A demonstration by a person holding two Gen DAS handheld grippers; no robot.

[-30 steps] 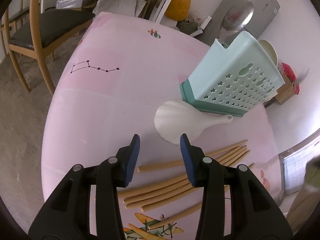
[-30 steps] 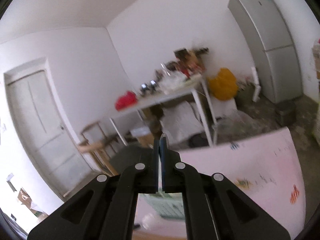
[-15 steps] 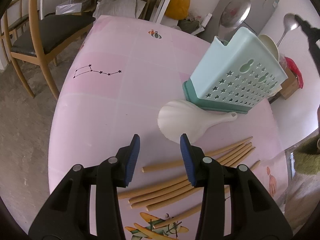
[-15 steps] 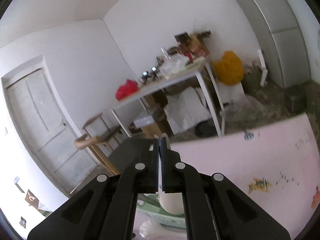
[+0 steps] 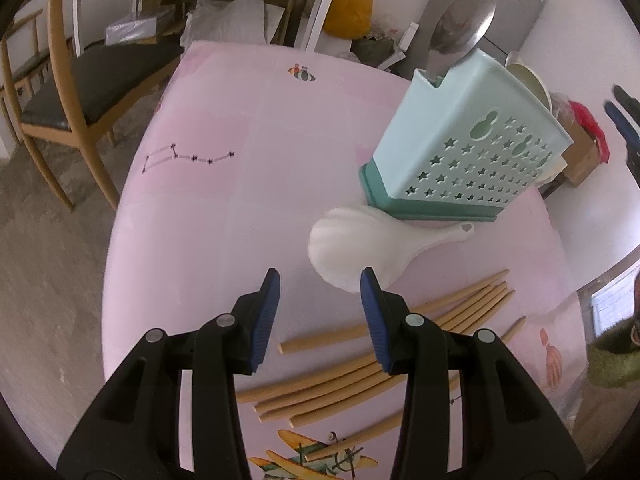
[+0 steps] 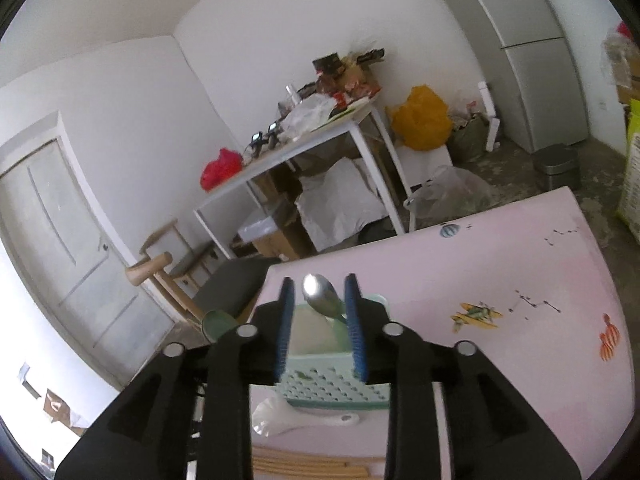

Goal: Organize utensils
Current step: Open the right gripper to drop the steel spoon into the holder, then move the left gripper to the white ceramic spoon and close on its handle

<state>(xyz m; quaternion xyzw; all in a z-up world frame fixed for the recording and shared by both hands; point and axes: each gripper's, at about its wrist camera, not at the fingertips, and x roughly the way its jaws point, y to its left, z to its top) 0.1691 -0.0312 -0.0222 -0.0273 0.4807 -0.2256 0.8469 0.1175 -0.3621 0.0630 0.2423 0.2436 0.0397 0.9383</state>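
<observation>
A mint-green perforated utensil holder [image 5: 460, 148] stands on the pink table; it also shows in the right wrist view [image 6: 336, 376]. A metal spoon [image 6: 320, 294] stands in it, bowl up, and shows in the left wrist view [image 5: 460, 32]. A white rice paddle [image 5: 360, 248] lies in front of the holder. Several wooden chopsticks [image 5: 380, 356] lie nearer. My left gripper [image 5: 320, 300] is open and empty above the table, beside the paddle. My right gripper [image 6: 319, 312] is open and empty above the holder, its fingers [image 6: 354, 328] either side of the spoon.
A wooden chair [image 5: 68, 92] stands at the table's far left edge. A white side table [image 6: 304, 152] with clutter, a yellow bag [image 6: 420, 116] and a grey fridge [image 6: 532, 52] stand beyond. A green ladle [image 6: 216, 324] shows left of the holder.
My right gripper was shut on the spoon; it has come down over the holder and opened, leaving the spoon standing in it. My left gripper has barely moved.
</observation>
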